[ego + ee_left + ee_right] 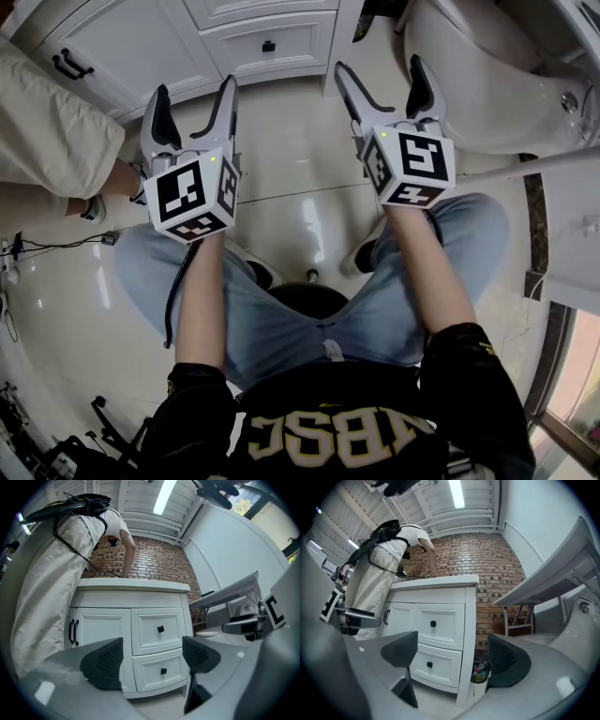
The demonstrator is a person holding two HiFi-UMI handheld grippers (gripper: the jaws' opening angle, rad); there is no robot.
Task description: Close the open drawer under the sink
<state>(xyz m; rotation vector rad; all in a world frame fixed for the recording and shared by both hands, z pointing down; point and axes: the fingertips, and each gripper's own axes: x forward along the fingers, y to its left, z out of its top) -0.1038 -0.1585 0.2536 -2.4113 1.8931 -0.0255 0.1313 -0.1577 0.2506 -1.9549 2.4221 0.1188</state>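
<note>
The white sink cabinet (126,597) stands ahead with two drawers, one above the other. The upper drawer (161,629) and the lower drawer (163,671) each carry a small black knob, and both fronts look flush with the cabinet. In the head view only the lower drawer (269,45) shows. My left gripper (192,94) points level at the drawers, a short way off, open with nothing between its fingers (104,663). My right gripper (380,67) is beside it, also open and holding nothing, and faces the cabinet's right corner (468,634).
A person in beige trousers (51,588) leans over the counter at the cabinet's left, by the cupboard doors with black handles (73,631). A white toilet (487,84) stands at the right. A small waste bin (480,674) sits between the cabinet and the brick wall (492,569).
</note>
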